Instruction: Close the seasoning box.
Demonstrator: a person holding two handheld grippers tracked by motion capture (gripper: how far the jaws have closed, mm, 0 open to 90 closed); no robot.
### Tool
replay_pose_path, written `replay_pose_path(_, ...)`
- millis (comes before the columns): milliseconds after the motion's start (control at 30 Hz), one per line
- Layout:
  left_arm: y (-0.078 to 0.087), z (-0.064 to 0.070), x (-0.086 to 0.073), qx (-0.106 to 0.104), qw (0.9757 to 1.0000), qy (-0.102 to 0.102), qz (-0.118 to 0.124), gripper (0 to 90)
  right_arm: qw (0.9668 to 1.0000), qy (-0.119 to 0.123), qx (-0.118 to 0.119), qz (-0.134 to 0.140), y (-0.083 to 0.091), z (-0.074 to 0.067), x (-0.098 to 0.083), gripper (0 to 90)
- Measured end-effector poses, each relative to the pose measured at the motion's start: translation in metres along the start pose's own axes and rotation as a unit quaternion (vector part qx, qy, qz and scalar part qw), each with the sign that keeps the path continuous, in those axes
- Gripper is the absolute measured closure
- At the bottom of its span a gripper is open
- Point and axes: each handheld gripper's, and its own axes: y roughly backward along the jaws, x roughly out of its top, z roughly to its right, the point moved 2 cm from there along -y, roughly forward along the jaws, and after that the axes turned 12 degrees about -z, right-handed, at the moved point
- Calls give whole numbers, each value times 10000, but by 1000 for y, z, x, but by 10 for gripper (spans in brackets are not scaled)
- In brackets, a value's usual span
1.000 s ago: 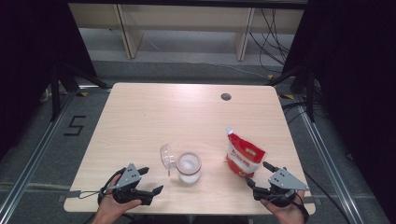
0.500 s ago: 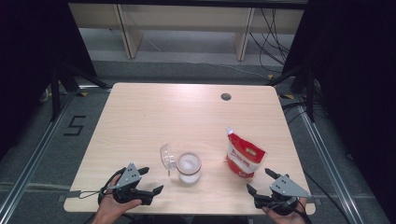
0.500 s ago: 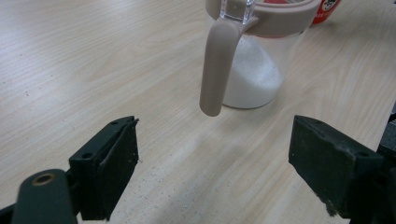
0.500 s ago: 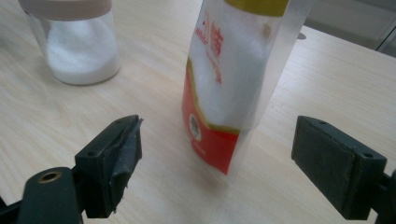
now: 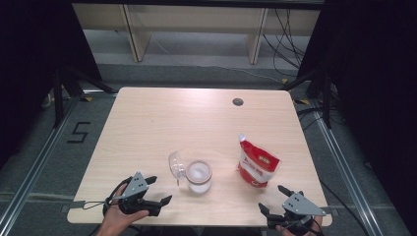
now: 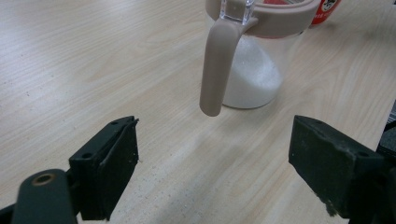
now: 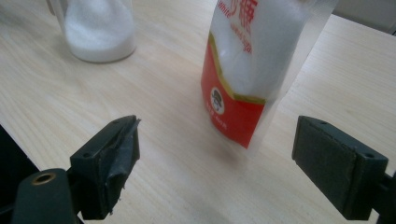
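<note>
pouch (image 5: 257, 165), red-and-clear, white grains, upright

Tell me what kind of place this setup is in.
Probably a lab or recording studio rather than a kitchen: a bare wooden table ringed by black curtains, floor rails, and loose cables behind it.

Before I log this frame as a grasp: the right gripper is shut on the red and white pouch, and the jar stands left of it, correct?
Not quite. The right gripper is open, its jaws apart and short of the red and white pouch, as the right gripper view shows. The jar does stand left of it.
</note>
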Motion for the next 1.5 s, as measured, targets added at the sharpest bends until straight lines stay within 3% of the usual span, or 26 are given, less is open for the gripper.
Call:
replay_pose_path(67,0,0,0,-3,10000,-10,5,155,9998,149,-97,32,0,2,-1,159)
replay_pose_path(100,0,0,0,5,10000,-11,-3,155,10000,-16,-56,-23,0,-1,-1,159)
replay_pose_path(167,0,0,0,5,10000,23,7,155,9998,158,-110,0,0,3,-2,159)
replay_pose_path(200,-1,0,0,-6,10000,27,31,155,9999,60,-51,-76,-1,2,-3,158)
replay_pose_path(300,0,0,0,26,10000,-26,-26,155,9998,145,-139,-67,-1,4,-3,159)
replay_pose_path(367,0,3,0,-18,9999,148,40,155,9998,119,-75,-134,-1,2,-3,159)
replay_pose_path(400,1,1,1,1,10000,13,29,155,9997,181,-128,-98,-2,3,-3,159)
replay_pose_path(500,1,2,1,-3,10000,5,35,155,9997,146,-109,-143,-2,3,-3,159)
replay_pose_path(533,0,3,0,-29,9999,137,35,155,9997,165,-127,-121,-2,3,-3,159)
replay_pose_path(600,0,4,0,-25,9999,156,29,155,9997,163,-138,-114,-2,3,-3,159)
replay_pose_path(700,3,3,0,30,10000,92,2,155,9997,182,-153,-106,-3,3,-3,159)
replay_pose_path(733,2,4,0,3,9999,163,58,156,9997,181,-152,-104,-3,3,-3,161)
replay_pose_path(767,2,3,1,18,10000,36,56,159,9997,182,-151,-103,-3,3,-3,162)
replay_pose_path(900,3,2,0,-6,9999,-51,91,288,9997,190,-142,-75,-3,3,-2,162)
replay_pose_path(1000,5,6,-1,-12,9998,-56,165,448,9997,195,-136,-60,-3,3,-2,163)
replay_pose_path(1067,7,6,-2,13,9997,-188,177,575,9996,195,-178,-79,-3,4,-2,164)
replay_pose_path(1133,10,4,-2,21,9993,-169,326,706,9997,165,-154,-96,-2,3,-2,164)
replay_pose_path(1200,13,4,-2,102,9992,-110,383,793,9998,116,-116,-125,-2,3,-3,164)
replay_pose_path(1233,15,3,-1,159,9988,-198,422,832,9998,136,-123,-110,-2,3,-2,164)
replay_pose_path(1333,19,5,3,149,9982,-130,558,893,9997,182,-139,-90,-3,3,-2,166)
replay_pose_path(1400,20,7,3,151,9986,-126,488,894,9997,182,-154,-75,-3,3,-2,166)
replay_pose_path(1433,20,6,4,151,9984,-239,491,894,9997,172,-138,-77,-3,3,-2,167)
replay_pose_path(1467,20,7,4,114,9986,-110,505,894,9998,160,-123,-82,-3,3,-2,167)
replay_pose_path(1500,20,7,6,117,9985,-113,516,895,9997,195,-151,-70,-3,3,-2,167)
